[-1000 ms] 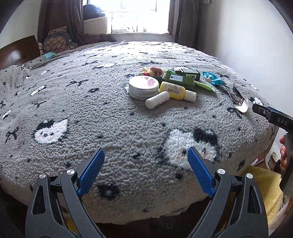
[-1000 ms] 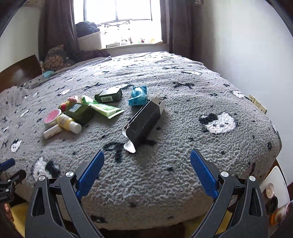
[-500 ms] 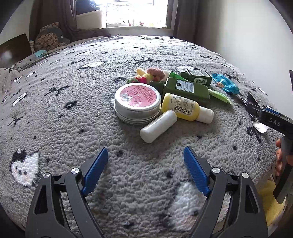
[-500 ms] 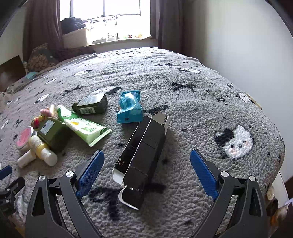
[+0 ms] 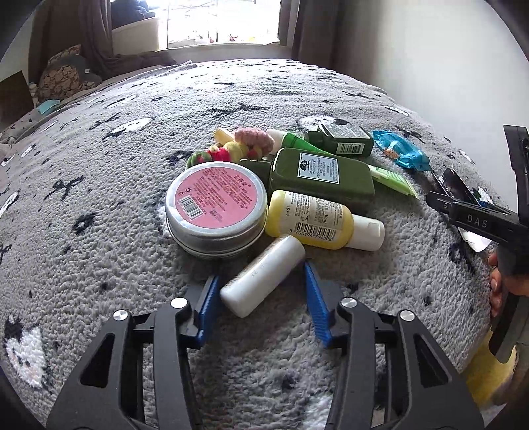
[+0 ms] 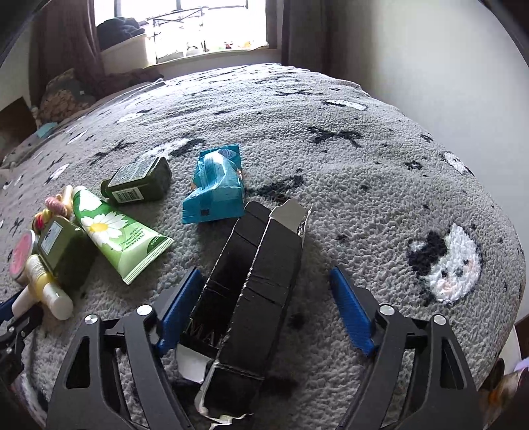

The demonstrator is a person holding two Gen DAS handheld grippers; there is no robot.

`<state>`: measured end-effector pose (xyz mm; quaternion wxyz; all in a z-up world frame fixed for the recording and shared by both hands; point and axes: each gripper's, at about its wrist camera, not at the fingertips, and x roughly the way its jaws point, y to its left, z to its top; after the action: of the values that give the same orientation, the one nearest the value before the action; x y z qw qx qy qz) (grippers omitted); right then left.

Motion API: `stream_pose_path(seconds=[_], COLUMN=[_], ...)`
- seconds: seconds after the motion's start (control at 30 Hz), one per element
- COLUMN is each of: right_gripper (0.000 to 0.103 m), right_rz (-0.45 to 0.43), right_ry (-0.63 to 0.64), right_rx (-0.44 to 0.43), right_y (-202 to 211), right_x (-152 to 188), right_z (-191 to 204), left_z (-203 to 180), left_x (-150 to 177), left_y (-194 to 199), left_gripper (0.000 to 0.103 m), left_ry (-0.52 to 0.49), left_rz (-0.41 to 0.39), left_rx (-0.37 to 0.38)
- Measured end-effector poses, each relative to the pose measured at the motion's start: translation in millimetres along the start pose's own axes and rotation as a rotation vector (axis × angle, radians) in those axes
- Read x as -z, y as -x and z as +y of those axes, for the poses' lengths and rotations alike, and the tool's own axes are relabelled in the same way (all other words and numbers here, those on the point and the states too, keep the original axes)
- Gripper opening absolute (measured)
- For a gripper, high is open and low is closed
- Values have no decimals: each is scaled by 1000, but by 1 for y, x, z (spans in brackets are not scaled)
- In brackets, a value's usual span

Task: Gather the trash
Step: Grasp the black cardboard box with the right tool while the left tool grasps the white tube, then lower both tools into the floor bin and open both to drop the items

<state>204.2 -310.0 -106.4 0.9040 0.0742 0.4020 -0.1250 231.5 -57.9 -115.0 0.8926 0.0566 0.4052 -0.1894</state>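
On a grey fleece blanket (image 5: pixel 99 205) lies a heap of small items. My left gripper (image 5: pixel 261 297) is low over the blanket, its jaws closing. A small white tube (image 5: pixel 263 274) lies between its blue pads, and I see no firm squeeze on it. Just beyond are a pink-lidded tin (image 5: pixel 216 206), a yellow bottle (image 5: pixel 310 220) and a dark green bottle (image 5: pixel 320 175). My right gripper (image 6: pixel 264 307) is also closing, astride a torn black carton (image 6: pixel 254 284). A gap is left at its right pad (image 6: pixel 350 324). A blue wrapper (image 6: pixel 215 187) lies just past the carton.
A green daisy tube (image 6: pixel 119 236), a small green bottle (image 6: pixel 137 180) and a crocheted toy (image 5: pixel 244 145) lie in the heap. The bed's edge drops off at the right near a white wall (image 6: pixel 429 66). A window (image 5: pixel 224 20) and cushions (image 5: pixel 66 76) are beyond the bed.
Both grippers moved forward over the bed and lower. The left now straddles the white tube and the right straddles the black carton. Both pairs of jaws have narrowed.
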Motion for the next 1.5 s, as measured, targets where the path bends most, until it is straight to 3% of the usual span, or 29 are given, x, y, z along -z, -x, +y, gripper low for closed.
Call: stream_pose_path(seconds=[0.07, 0.17, 0.33, 1.0, 1.5], right_gripper=[50, 42, 41, 41, 41], right_rz=[-9, -18, -29, -33, -67], right_ry=[19, 43, 67, 294, 274], right_rx=[3, -5, -44, -252, -329], right_y=[3, 9, 26, 100, 146], right_x=[2, 7, 19, 104, 146], right_z=[-2, -4, -9, 48, 43], left_z=[-1, -4, -9, -27, -42], left_x=[1, 6, 19, 89, 153], left_y=[2, 8, 21, 82, 134], left_gripper=[37, 25, 18, 18, 18], left_ry=[-5, -11, -19, -36, -7], left_rz=[1, 2, -7, -10, -30], left_rx=[-1, 10, 16, -11, 32])
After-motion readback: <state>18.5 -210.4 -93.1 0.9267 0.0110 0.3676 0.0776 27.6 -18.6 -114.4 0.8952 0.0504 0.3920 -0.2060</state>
